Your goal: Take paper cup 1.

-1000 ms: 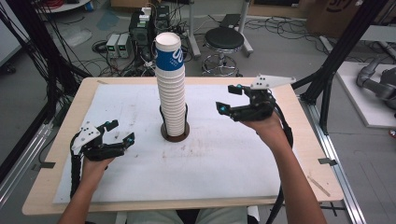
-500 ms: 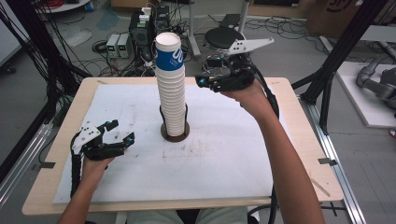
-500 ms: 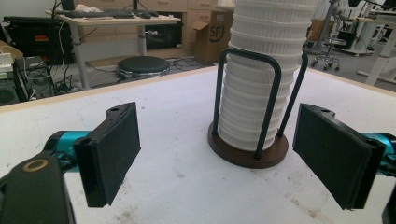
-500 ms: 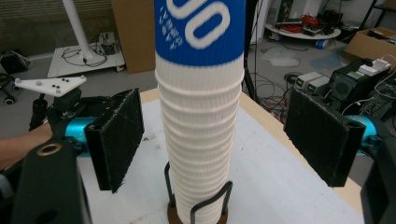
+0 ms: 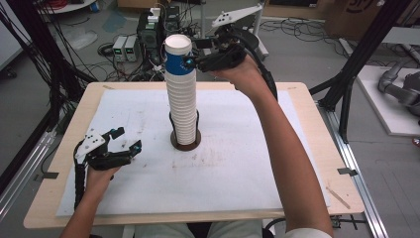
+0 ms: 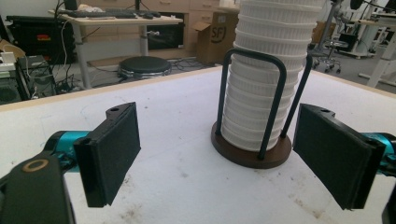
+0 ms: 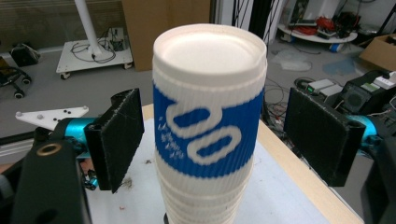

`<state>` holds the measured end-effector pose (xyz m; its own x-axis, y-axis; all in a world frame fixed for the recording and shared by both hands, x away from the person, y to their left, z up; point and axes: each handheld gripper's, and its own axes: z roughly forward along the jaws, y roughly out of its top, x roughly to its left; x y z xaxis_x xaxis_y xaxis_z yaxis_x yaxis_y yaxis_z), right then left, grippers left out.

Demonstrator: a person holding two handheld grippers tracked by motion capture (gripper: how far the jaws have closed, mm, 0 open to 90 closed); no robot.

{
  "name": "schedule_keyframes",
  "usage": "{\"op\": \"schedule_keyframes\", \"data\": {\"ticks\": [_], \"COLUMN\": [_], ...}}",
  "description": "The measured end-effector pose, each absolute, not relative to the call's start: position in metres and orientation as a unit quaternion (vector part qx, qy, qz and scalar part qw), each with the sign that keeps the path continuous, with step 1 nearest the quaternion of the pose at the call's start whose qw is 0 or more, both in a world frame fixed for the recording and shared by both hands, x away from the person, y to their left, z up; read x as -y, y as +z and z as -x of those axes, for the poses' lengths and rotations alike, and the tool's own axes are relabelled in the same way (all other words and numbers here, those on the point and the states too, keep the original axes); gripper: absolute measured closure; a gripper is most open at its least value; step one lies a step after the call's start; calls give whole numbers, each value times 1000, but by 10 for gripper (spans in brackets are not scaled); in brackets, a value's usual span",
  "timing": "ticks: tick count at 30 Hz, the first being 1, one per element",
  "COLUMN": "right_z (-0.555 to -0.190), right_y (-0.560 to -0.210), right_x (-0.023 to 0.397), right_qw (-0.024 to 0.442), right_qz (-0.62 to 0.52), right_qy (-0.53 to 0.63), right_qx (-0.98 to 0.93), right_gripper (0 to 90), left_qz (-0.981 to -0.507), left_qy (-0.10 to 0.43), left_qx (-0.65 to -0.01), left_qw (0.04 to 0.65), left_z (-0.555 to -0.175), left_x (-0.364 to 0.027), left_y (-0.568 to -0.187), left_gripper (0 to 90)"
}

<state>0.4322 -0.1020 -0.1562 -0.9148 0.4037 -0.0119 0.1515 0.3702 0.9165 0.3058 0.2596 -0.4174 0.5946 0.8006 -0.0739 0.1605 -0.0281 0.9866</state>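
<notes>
Presently: stack of cups upright in a wire holder mid-desk. Right gripper raised beside the blue-banded top cup, jaws released, flanking it apart. Left gripper rests near the desk's left edge, jaws released, empty; its view shows the holder's brown base.

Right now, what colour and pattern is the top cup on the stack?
The top cup is ribbed white with a blue band bearing white oval loops, clearest in the right gripper view.
</notes>
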Motion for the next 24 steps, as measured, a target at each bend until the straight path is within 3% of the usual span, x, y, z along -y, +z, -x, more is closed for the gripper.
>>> {"op": "schedule_keyframes", "data": {"ticks": [11, 13, 24], "right_z": [-445, -446, -445], "right_y": [-152, -151, -141], "right_x": [80, 77, 76], "right_qw": [101, 97, 105], "right_qz": [-170, -163, -167], "right_qy": [536, 533, 538], "right_qx": [-821, -824, -820], "right_gripper": [210, 279, 300], "left_qz": [-664, -663, -665], "left_qy": [267, 266, 266], "left_qx": [-364, -365, -363], "left_qw": [596, 597, 597], "left_z": [-305, -305, -305], "left_x": [-261, -261, -261], "left_y": [-418, -419, -419], "left_gripper": [148, 148, 153]}}
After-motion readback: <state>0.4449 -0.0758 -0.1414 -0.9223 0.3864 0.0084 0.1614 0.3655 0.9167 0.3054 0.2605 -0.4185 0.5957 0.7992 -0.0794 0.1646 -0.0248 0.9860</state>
